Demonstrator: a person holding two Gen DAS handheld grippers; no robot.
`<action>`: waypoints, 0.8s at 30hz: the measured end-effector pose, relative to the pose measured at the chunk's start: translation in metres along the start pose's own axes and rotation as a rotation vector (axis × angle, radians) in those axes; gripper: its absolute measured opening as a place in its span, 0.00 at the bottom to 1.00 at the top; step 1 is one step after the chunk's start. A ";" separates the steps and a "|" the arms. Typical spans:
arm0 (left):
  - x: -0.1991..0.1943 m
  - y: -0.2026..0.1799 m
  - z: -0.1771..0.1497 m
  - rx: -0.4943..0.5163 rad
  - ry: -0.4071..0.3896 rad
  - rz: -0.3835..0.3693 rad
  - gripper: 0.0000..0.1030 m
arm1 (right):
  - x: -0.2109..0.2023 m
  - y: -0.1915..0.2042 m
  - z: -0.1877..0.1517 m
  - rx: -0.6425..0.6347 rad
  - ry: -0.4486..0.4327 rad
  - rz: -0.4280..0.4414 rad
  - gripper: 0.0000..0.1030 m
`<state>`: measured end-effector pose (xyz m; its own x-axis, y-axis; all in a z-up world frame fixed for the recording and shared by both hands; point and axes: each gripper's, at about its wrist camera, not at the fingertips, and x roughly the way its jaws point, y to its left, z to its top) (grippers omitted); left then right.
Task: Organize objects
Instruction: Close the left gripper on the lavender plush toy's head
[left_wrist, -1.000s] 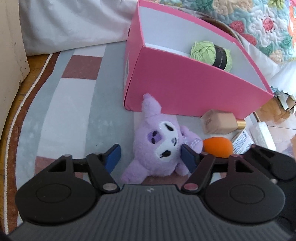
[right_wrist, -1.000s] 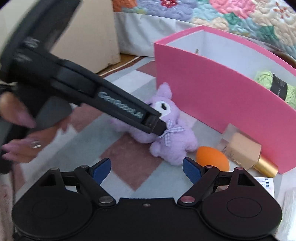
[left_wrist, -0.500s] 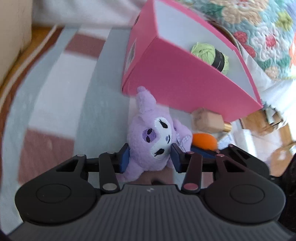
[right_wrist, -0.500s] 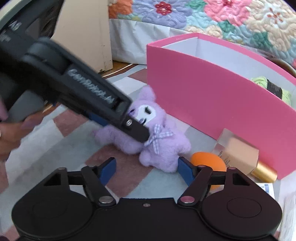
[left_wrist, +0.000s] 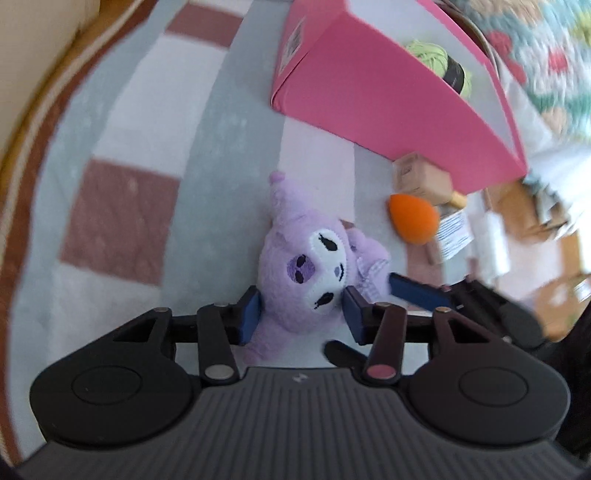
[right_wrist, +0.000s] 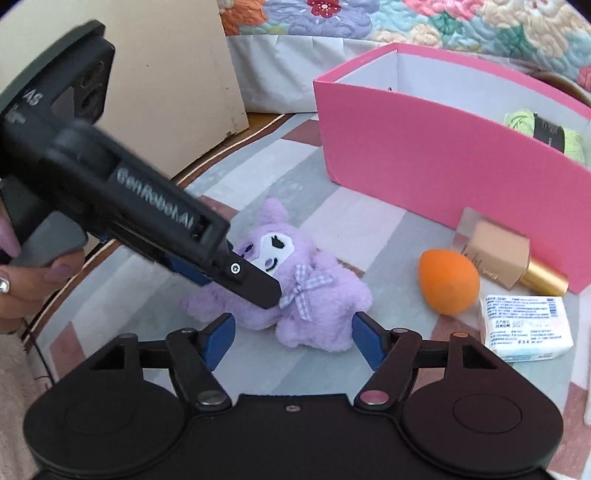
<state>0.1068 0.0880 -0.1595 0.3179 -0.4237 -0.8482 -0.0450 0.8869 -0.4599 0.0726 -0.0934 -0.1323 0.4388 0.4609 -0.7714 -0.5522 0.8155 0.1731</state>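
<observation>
A bedroom in a home, seen from low over the floor: a bed with a colourful floral patchwork quilt (right_wrist: 424, 18) and a white bed skirt (right_wrist: 273, 77) runs along the far edge of a soft rug with grey, white and dusty-pink blocks (right_wrist: 332, 206) laid on wooden flooring. On the rug lie homely belongings: a fluffy lilac plush toy (right_wrist: 306, 288), an open pink cardboard box (right_wrist: 424, 162) holding a ball of light green yarn (right_wrist: 524, 125), and an orange teardrop makeup sponge (right_wrist: 448, 280) beside a beige foundation bottle with a gold cap (right_wrist: 498, 254).
</observation>
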 end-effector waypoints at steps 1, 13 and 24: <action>-0.002 -0.003 -0.001 0.022 -0.010 0.016 0.49 | 0.000 0.000 0.001 -0.004 0.006 -0.001 0.73; -0.009 -0.007 0.005 0.058 -0.047 0.057 0.43 | 0.011 0.007 0.018 0.006 0.024 0.026 0.68; -0.030 -0.013 -0.002 0.020 -0.127 -0.022 0.40 | -0.015 0.014 0.019 -0.003 -0.020 -0.006 0.60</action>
<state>0.0959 0.0885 -0.1287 0.4360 -0.4173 -0.7974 -0.0179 0.8818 -0.4712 0.0722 -0.0819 -0.1067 0.4561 0.4628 -0.7601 -0.5513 0.8174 0.1669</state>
